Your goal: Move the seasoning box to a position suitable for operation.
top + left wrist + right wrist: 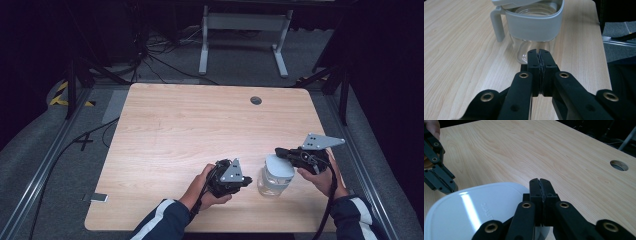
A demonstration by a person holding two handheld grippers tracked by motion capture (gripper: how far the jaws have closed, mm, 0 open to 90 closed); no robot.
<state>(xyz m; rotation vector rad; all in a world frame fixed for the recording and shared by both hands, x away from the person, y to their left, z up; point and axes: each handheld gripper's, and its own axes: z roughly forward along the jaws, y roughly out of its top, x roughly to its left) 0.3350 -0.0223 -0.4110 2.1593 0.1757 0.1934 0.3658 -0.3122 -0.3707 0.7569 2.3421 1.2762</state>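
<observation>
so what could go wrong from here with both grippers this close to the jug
1. The right gripper sits over the jug's lid, which looks ajar in the left gripper view; a push could pop it off.
2. The left gripper, fingers shut, points at the glass jug; a nudge forward might slide or tip it.
3. The jug stands near the table front edge, so a shove toward the person could drop it.

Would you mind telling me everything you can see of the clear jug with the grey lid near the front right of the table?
The jug stands upright on the wooden table, between the two grippers. Its body looks like clear glass or plastic, wrapped at the top by a pale grey collar with a grey handle. A smooth whitish lid with faint embossed lettering sits tilted open above the rim. It looks empty. The right gripper, shut, hangs over the lid; contact is unclear. The left gripper, also shut, points at the clear lower body.
</observation>
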